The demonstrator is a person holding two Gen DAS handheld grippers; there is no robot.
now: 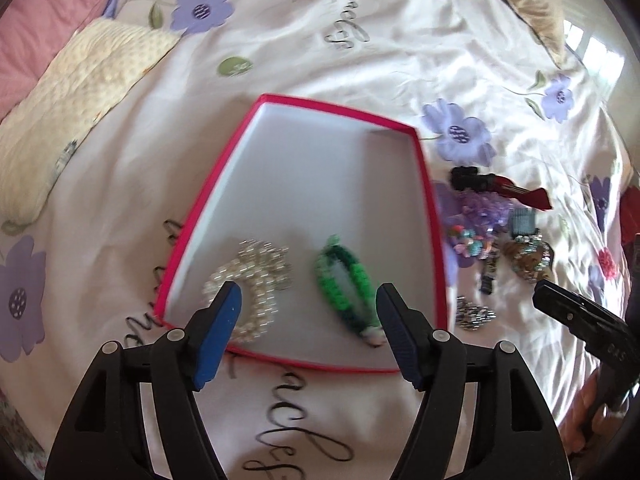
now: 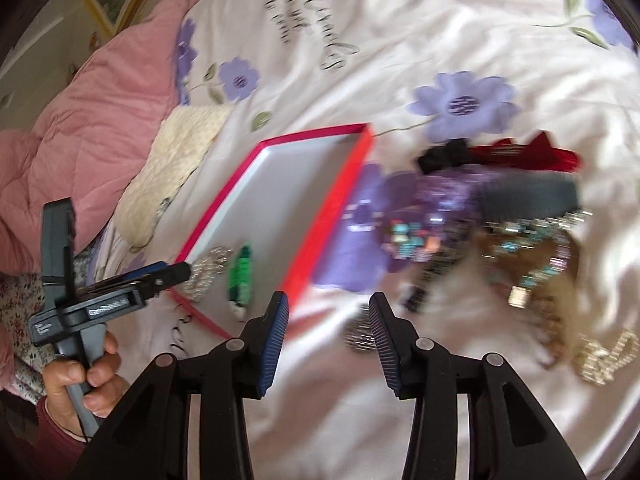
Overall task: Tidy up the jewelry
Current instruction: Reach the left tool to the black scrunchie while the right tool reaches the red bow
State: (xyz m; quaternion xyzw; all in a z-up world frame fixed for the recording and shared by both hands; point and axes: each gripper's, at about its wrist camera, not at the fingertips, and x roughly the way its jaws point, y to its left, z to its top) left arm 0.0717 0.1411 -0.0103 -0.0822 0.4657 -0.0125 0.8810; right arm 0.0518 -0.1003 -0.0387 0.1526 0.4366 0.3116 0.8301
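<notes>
A shallow pink-rimmed box (image 1: 416, 136) with a white floor lies on the bed; it also shows in the right wrist view (image 2: 320, 236). Inside it lie a pearl bracelet (image 1: 256, 280) and a green woven bracelet (image 1: 344, 280). My left gripper (image 1: 308, 332) is open and empty above the box's near edge. My right gripper (image 2: 328, 344) is open and empty over the sheet, right of the box. A pile of jewelry (image 2: 500, 240) lies right of the box, blurred. A small silver piece (image 2: 360, 334) lies just beyond the right fingertips.
A floral bedsheet (image 1: 360, 60) covers the bed. A cream pillow (image 1: 80, 104) and a pink quilt (image 2: 80, 120) lie to the left. A red and black hair clip (image 1: 500, 186) lies at the back of the pile. A beaded chain (image 2: 604, 356) lies at the right.
</notes>
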